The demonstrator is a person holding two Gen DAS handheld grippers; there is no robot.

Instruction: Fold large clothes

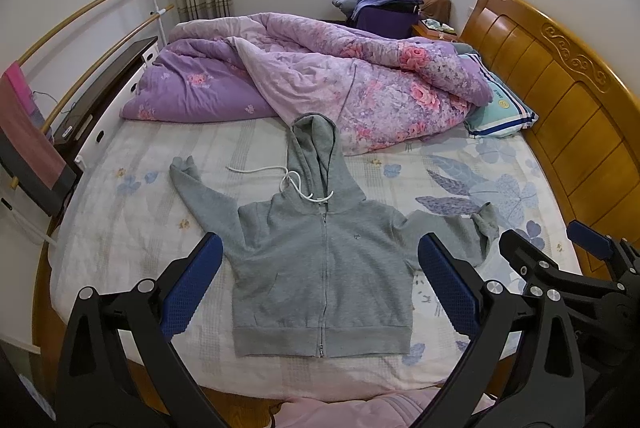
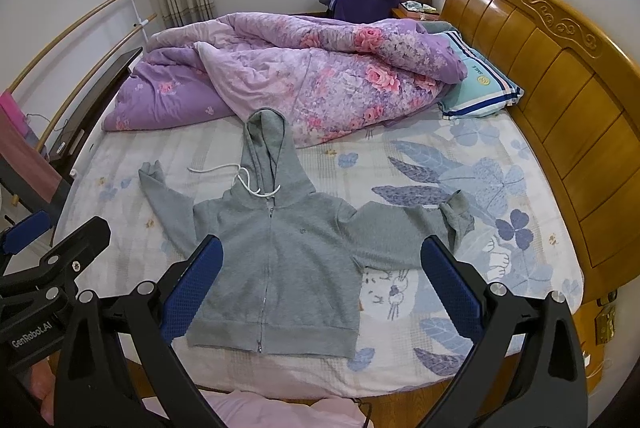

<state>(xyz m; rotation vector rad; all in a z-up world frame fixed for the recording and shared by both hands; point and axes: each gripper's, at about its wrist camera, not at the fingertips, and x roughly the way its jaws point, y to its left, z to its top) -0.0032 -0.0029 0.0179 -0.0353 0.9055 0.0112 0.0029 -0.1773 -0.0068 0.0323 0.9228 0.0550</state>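
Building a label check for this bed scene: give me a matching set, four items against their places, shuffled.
Items:
1. grey zip-up hoodie
2. purple floral quilt
3. striped light-blue pillow
4. white drawstring cord

Places:
A. beside the wooden headboard
B. trailing from the hood's neck
C. bunched on the bed's far side
D. spread flat, front up, near edge

Pairs: 1-D, 2-C, 3-A, 4-B
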